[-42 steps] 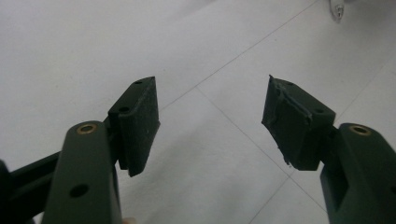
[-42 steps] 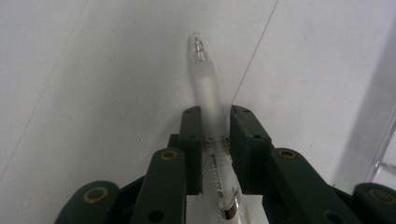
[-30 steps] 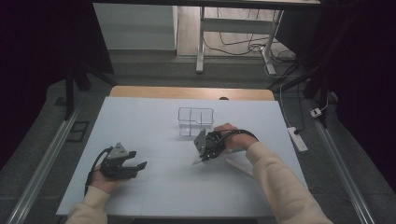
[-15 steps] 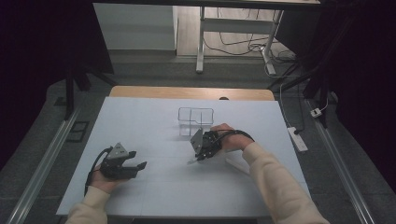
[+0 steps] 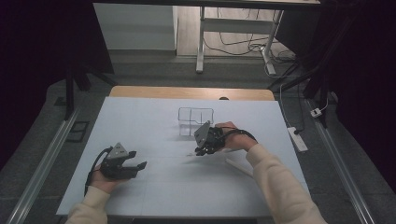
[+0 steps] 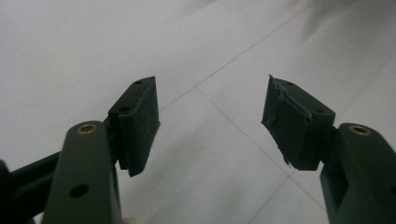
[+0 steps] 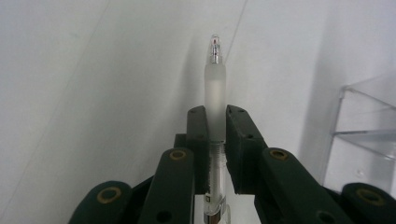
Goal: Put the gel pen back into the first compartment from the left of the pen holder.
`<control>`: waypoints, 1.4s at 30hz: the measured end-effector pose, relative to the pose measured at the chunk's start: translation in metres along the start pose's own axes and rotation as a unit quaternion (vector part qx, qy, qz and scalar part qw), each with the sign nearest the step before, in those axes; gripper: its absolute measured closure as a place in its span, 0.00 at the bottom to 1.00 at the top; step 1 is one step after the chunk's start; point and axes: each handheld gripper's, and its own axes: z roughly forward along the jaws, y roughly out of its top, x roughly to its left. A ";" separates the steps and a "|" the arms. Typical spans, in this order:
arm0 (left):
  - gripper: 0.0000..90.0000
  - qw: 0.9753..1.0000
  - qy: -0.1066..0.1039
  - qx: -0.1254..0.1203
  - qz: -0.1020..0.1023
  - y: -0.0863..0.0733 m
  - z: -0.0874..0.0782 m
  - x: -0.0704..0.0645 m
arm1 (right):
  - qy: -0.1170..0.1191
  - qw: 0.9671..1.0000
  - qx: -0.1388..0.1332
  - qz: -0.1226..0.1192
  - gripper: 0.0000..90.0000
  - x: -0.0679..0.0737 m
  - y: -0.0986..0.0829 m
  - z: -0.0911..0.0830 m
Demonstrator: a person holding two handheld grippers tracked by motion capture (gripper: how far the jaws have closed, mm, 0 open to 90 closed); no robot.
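The room is dim around a white-covered table [image 5: 154,186], with a desk frame and loose cables on the floor beyond it. Near the far middle of the table stands a clear acrylic organiser [image 5: 195,120] with two compartments, and from here both look empty. The person's right gripper [image 5: 201,150] sits just in front of that organiser, and in the right gripper view its jaws are closed on a frosted pen [image 7: 215,100], the barrel pinched between the pads with the tip pointing away and out over the white cover; the wall of the organiser shows just off to one side. A second pale, stick-like thing [image 5: 239,167] lies on the table close by the right forearm, though I cannot tell what it is. The left gripper [image 5: 135,165] rests low near the front left, well apart from everything, its jaws spread wide with nothing between them but the creased cover. As I judge it, the pick-up is done and the pen is secured, but the placing is not: it has yet to be lifted, tipped upright and dropped into a compartment, and the other piece may follow.
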 end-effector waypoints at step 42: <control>0.40 1.000 0.002 0.000 -0.001 0.001 0.000 0.000 | -0.132 0.953 -0.186 0.202 0.88 0.006 -0.032 -0.050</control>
